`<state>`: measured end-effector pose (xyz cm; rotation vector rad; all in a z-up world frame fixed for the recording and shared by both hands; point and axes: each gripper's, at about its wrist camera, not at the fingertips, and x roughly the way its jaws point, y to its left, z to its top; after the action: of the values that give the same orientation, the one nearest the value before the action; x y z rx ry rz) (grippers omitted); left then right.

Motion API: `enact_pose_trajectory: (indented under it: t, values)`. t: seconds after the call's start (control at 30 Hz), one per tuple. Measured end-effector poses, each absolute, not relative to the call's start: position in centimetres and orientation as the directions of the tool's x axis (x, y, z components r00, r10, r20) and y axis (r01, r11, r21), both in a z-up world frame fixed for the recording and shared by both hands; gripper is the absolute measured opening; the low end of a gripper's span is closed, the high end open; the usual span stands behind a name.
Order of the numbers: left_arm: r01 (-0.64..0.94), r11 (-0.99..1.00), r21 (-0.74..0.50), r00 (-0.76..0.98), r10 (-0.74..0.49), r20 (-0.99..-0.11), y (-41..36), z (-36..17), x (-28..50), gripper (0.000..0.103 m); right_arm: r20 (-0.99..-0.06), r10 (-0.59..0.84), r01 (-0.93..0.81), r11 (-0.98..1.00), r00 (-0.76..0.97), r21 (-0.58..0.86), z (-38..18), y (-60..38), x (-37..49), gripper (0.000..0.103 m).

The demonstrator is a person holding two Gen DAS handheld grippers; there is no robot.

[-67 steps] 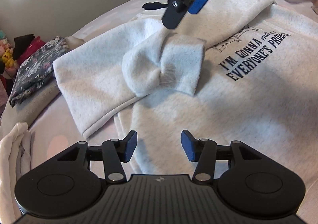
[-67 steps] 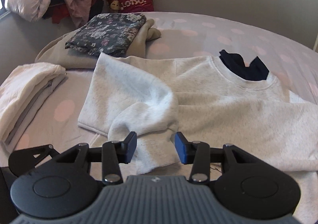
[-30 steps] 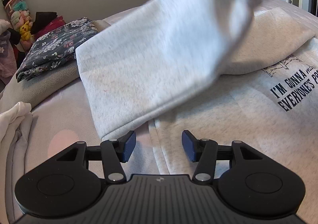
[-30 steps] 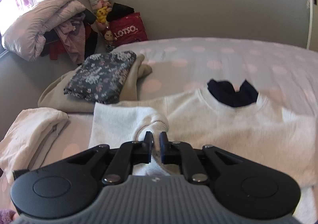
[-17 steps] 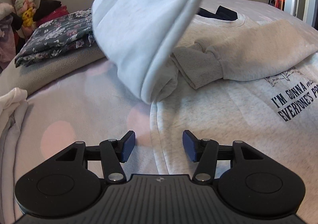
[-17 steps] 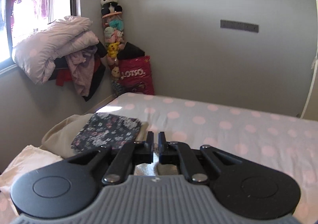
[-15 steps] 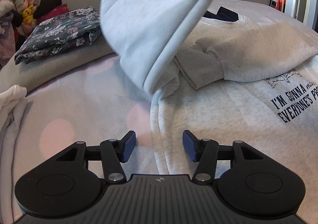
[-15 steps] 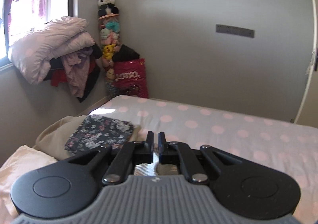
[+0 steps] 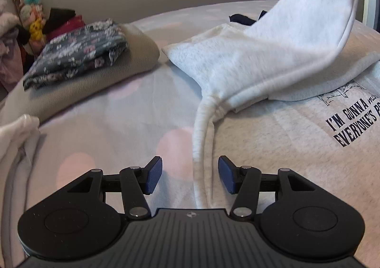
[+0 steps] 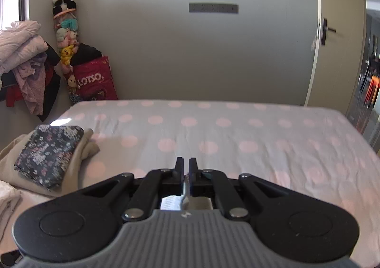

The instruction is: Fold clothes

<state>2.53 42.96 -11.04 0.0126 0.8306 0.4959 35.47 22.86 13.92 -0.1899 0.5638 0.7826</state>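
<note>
- Sweatshirt (image 9: 273, 144): pale grey, dark printed lettering, spread on bed; sleeve (image 9: 315, 6) lifted, stretched up toward top right of left wrist view.
- Left gripper (image 9: 190, 174): blue pads standing apart, nothing pinched; side edge of sweatshirt running up between them, untouched.
- Right gripper (image 10: 186, 168): clamped nearly together on strip of pale fabric, seen behind the fingers; looks like the raised sleeve.
- Clear tall tube (image 10: 63, 30) in corner: packed with small plush toys, panda on top.
- Red bag (image 10: 95, 80) beside it: dark cloth bulging out.
- Bed (image 10: 213, 135): pale sheet, pink dots.
- Floral folded garment (image 9: 78, 54) atop beige one (image 9: 133, 56), left side; white stack (image 9: 14, 130) nearer.
- Grey wall, door at right.
</note>
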Motion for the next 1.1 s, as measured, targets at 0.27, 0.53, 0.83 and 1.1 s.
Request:
enact_pose_trajectory:
  t: [0.27, 0.53, 0.83, 1.1]
  values:
    - [-0.374, 0.887, 0.27, 0.586, 0.452, -0.672, 40.6, -10.4, 5.4, 0.051, -0.636, 0.578, -0.643, 0.749, 0.512, 0.163, 5.2, 19.3, 41.0, 0.0]
    - [-0.314, 0.919, 0.239, 0.599, 0.387, -0.701, 41.3, -7.7, 9.2, 0.052, -0.687, 0.597, -0.641, 0.727, 0.414, 0.245, -1.5, 16.6, 43.4, 0.035]
    - [-0.423, 0.893, 0.154, 0.603, 0.404, -0.688, 48.6, -5.1, 14.4, 0.055, -0.692, 0.629, -0.602, 0.72, 0.355, 0.345, -5.7, 14.3, 46.4, 0.037]
    - [-0.508, 0.862, 0.002, 0.553, 0.328, -0.766, 55.5, -6.6, 19.3, 0.055, -0.674, 0.671, -0.612, 0.683, 0.31, 0.398, -7.4, 14.9, 47.4, 0.04]
